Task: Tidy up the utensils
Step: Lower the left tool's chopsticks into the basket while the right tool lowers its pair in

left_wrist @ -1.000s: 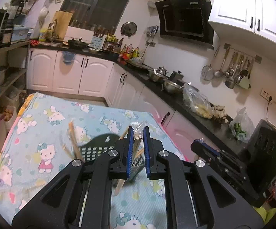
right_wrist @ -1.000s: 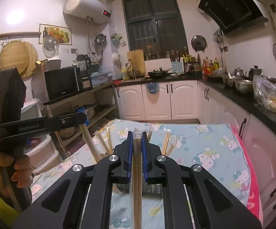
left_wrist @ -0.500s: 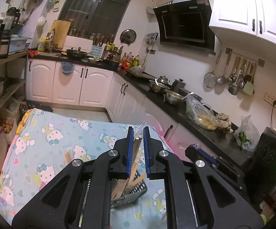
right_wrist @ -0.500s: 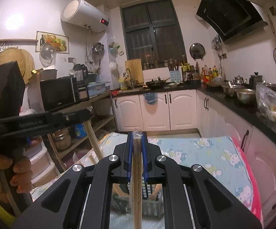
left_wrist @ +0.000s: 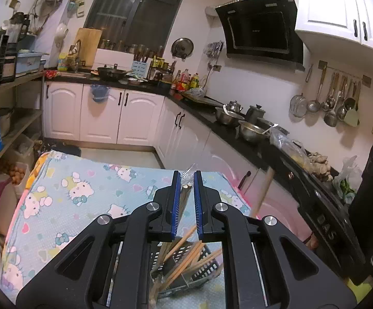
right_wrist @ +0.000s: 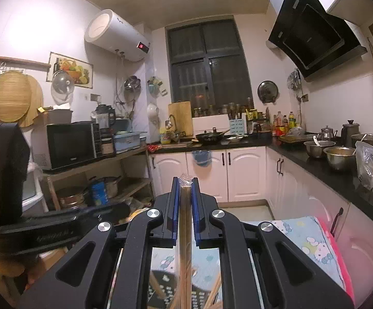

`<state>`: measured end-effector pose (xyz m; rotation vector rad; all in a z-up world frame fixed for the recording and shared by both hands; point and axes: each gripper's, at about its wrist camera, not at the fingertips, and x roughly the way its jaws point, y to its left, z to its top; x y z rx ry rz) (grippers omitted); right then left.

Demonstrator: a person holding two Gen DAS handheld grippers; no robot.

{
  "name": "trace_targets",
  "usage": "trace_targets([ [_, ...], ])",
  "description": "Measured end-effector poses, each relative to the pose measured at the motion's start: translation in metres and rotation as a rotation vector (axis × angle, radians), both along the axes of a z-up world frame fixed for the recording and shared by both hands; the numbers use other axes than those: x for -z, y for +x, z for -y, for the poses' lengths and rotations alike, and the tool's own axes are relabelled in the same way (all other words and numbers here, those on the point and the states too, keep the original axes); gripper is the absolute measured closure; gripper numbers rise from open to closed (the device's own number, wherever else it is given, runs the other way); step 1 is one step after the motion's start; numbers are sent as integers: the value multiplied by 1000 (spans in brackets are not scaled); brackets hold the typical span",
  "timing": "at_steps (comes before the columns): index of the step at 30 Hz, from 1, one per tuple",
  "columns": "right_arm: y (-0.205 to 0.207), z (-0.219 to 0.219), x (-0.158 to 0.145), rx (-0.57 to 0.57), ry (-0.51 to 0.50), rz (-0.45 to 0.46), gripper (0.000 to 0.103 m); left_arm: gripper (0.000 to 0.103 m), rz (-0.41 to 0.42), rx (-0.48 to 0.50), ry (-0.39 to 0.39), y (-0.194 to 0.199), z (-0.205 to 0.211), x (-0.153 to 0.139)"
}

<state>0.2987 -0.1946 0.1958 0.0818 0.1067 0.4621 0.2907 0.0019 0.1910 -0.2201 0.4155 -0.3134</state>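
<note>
Both grippers hold wrapped chopstick bundles above a dark slotted basket (left_wrist: 199, 270). My left gripper (left_wrist: 186, 177) is shut on a clear-wrapped bundle of chopsticks (left_wrist: 186, 193) that hangs down toward the basket, where several loose wooden chopsticks (left_wrist: 186, 255) lean. My right gripper (right_wrist: 185, 182) is shut on another wrapped chopstick bundle (right_wrist: 184, 231), held upright over the basket (right_wrist: 166, 291). The left hand-held unit (right_wrist: 6, 180) shows at the left of the right wrist view.
The basket stands on a table with a blue cartoon-cat cloth (left_wrist: 83, 193). White cabinets (left_wrist: 104, 116) and a black counter (left_wrist: 238, 131) with metal bowls (left_wrist: 251, 131) run behind and to the right. Open shelves (right_wrist: 96, 170) with a microwave stand left.
Both grippers have risen and tilted up with their bundles. The basket has dropped to the bottom of both views, and more of the kitchen shows above the table.
</note>
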Motion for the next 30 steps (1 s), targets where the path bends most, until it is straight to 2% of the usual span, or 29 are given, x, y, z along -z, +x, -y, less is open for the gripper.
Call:
trace_targets([
  [14, 38, -4, 51, 63, 16, -19, 94, 98, -81, 22, 2, 17, 4, 40],
  [22, 40, -8, 80, 74, 13, -37, 94, 98, -111, 13, 1, 19, 3, 60],
  [30, 35, -9, 101, 59, -7, -94, 92, 98, -135, 13, 11, 19, 3, 72],
])
